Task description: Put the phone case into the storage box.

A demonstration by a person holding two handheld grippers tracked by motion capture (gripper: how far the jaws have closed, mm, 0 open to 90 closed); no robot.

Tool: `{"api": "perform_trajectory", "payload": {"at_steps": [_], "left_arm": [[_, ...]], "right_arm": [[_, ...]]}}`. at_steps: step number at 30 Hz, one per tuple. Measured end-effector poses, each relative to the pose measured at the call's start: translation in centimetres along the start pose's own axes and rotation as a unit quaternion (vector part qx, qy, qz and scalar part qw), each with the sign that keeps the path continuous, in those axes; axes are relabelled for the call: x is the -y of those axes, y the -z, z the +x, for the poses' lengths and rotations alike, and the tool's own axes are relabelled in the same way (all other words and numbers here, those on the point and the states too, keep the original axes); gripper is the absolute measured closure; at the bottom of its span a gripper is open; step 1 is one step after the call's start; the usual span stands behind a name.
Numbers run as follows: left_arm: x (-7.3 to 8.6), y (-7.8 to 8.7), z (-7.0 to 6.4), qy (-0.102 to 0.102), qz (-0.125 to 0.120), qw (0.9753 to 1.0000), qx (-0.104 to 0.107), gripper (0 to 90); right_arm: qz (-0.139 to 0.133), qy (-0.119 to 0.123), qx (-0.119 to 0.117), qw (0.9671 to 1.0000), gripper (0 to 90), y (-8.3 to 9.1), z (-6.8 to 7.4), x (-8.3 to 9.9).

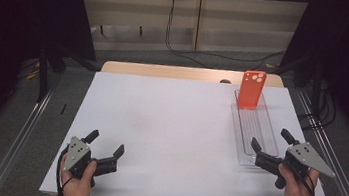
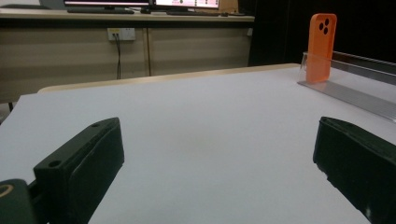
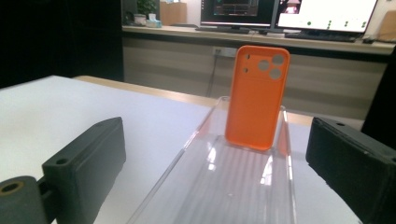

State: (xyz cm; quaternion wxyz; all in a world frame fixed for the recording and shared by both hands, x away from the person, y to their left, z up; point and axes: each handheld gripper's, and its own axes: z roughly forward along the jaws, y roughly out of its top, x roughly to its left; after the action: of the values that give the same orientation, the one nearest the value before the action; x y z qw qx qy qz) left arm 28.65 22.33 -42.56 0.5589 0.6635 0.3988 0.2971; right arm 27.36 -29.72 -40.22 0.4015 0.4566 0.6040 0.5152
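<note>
Approach is the step in hand, I judge. My right gripper (image 1: 274,141) sits at the near end of the clear slotted rack (image 1: 261,134), jaws wide and empty; the orange phone case (image 1: 251,90) stands upright at the rack's far end. I should advance along the rack, centre the case between the jaws, then close gently. My left gripper (image 1: 106,146) rests wide open, well left of the rack. The counter (image 1: 169,127) is white; desks with monitors (image 3: 289,16) lie beyond.
</note>
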Motion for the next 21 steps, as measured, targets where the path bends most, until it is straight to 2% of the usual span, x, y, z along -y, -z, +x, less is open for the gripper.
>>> {"api": "perform_trajectory", "payload": {"at_steps": [2,5,7,9,12,15,19,21], "left_arm": [[0.1,0.1,0.1,0.008,-0.001,1.0000,-0.002,1.7],[0.1,0.1,0.2,0.008,0.001,0.9999,-0.007,1.7],[0.1,0.1,0.2,0.009,0.001,0.9999,-0.008,1.7],[0.2,0.1,0.3,0.017,0.002,0.9998,-0.005,1.7],[0.2,0.0,0.3,0.008,0.004,0.9999,-0.010,1.7],[0.2,0.1,0.3,0.009,0.002,0.9999,-0.010,1.7],[0.2,0.1,0.4,0.008,0.003,0.9999,-0.009,1.5],[0.2,0.1,0.3,0.009,0.000,0.9999,-0.009,1.5]], "right_arm": [[-0.002,0.008,0.003,1.0000,4.4,0.5,-0.1,0.3],[-0.003,0.007,0.003,1.0000,4.4,1.2,-0.2,0.9],[-0.004,0.002,-0.003,1.0000,4.0,1.6,-0.2,1.3],[0.001,0.011,-0.006,0.9999,3.4,1.8,-0.2,1.8],[0.007,0.017,-0.014,0.9997,1.6,2.0,-0.2,2.2],[0.011,0.018,-0.016,0.9997,1.5,2.2,-0.2,2.7],[0.002,0.015,-0.023,0.9996,0.9,2.6,-0.2,3.3],[0.004,0.024,-0.033,0.9992,0.5,2.7,-0.2,3.7]]}}
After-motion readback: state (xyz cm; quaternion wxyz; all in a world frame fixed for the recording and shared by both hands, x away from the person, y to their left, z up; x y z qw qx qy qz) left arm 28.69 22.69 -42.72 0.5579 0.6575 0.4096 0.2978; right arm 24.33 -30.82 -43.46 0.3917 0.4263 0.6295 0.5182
